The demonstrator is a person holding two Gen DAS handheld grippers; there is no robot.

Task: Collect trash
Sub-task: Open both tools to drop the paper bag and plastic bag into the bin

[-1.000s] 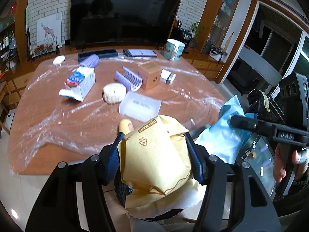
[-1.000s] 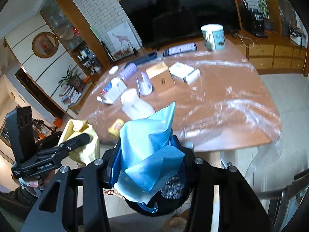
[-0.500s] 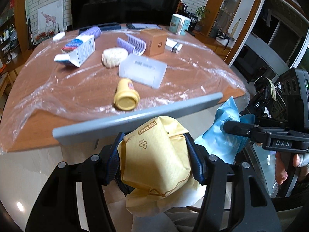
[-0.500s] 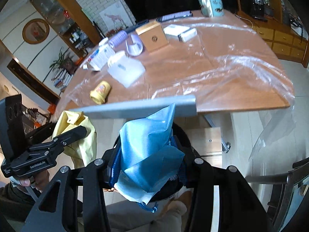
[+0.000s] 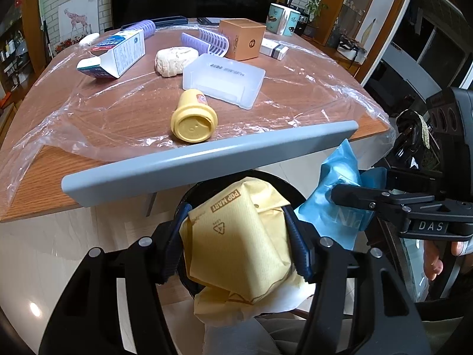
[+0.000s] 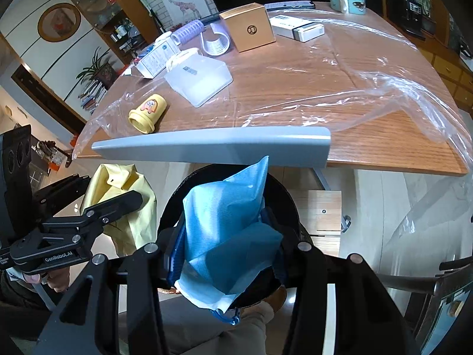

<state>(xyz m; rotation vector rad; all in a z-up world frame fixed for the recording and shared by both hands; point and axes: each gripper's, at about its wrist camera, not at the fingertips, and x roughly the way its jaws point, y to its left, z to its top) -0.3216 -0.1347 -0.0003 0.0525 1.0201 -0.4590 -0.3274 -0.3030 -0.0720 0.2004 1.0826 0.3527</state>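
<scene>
Holding a crumpled yellow paper bag point(image 5: 236, 236), the left gripper point(image 5: 236, 239) had its jaws partly closed, pads pressed against the bag's two sides. The right gripper point(image 6: 224, 251) was nearly closed on a blue wrapper point(image 6: 227, 236), which stuck up between its fingers. Both loads hung over the dark round opening of a black bin point(image 6: 283, 204) that sat below the near edge of the table point(image 6: 384, 145), behind a grey bar point(image 6: 212, 145) crossing both views.

By my reading the task was mid-way: two pieces of trash were off the table and poised above the bin, but neither had been let go, so nothing seen counted as binned. I could not tell what already lay inside the bin.

Plenty was left on the table's plastic sheet point(image 5: 310, 88). A yellow cup point(image 5: 193, 121) lay on its side near the near edge. Just behind it lay a clear plastic tray point(image 5: 224, 80), and toward the table's middle a pale crumpled wad point(image 5: 174, 60) and an opened carton point(image 5: 118, 54). A brown box point(image 5: 242, 38), a purple ribbed piece point(image 5: 207, 41) and a small white box point(image 5: 273, 49) lay farther back, a mug point(image 5: 280, 19) at the far edge. Which of these counted as trash was a guess; the cup, wad and carton looked likeliest.
</scene>
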